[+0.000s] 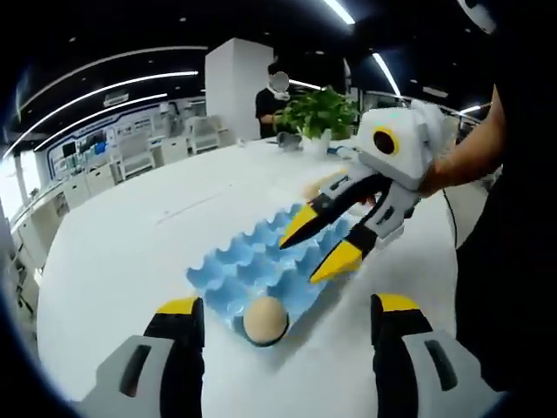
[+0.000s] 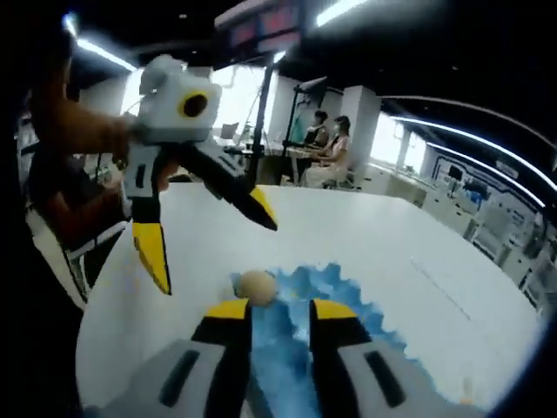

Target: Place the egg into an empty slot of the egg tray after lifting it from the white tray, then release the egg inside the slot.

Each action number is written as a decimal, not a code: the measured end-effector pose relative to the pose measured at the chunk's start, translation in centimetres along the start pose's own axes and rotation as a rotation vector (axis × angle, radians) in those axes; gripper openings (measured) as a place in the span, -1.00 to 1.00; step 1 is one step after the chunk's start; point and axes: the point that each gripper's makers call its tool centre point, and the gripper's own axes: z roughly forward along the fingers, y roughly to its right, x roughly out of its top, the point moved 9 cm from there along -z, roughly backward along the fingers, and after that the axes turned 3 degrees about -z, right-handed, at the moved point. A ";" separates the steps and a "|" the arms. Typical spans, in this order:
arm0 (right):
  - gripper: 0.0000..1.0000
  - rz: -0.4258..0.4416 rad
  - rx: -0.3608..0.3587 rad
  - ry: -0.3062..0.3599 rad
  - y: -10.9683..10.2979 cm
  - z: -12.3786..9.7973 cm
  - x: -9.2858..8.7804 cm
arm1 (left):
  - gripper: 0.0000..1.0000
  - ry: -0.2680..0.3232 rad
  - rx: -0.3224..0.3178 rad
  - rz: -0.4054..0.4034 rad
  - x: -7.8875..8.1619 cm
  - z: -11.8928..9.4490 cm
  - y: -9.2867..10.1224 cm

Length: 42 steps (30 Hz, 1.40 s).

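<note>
Ahead of my left gripper (image 1: 283, 315) I see a white table (image 1: 130, 252); past its far edge stands 1 potted plant (image 1: 318, 111) with a person (image 1: 271, 100) behind it. The right gripper (image 1: 324, 246) reaches in from the right, hanging above the blue egg tray (image 1: 261, 261) and crossing my line to its far cells. Just beyond it I can make out 1 pale rounded object (image 1: 312, 189) – too covered to name.

I count 1 egg (image 1: 265, 320) on the blue tray, sitting in a slot at the near edge, straight ahead between my left jaws (nothing touches it). Those left jaws are spread wide and hold nothing.

In the right gripper view, the left gripper (image 2: 209, 239) hangs at upper left, jaws splayed. The same egg (image 2: 256, 286) lies just beyond the right gripper's (image 2: 280, 310) left jaw tip – the right jaws stand a narrow gap apart, empty, over blue cells. 2 seated people (image 2: 326, 152) are far behind.
</note>
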 end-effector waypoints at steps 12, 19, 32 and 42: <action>-0.47 0.226 -0.580 -0.131 4.5 -14.2 -6.8 | 0.55 0.024 0.016 0.004 -0.4 -0.1 0.2; -0.46 0.290 -0.600 -0.183 4.3 -14.0 -9.4 | 0.53 0.042 0.026 -0.013 -0.4 -0.4 0.2; -0.43 0.308 -0.594 -0.220 4.5 -13.2 -10.0 | 0.50 0.031 0.040 -0.015 -0.5 -0.7 -0.1; -0.43 0.338 -0.632 -0.226 4.4 -12.9 -10.2 | 0.49 0.022 0.028 -0.014 -0.6 -0.4 -0.2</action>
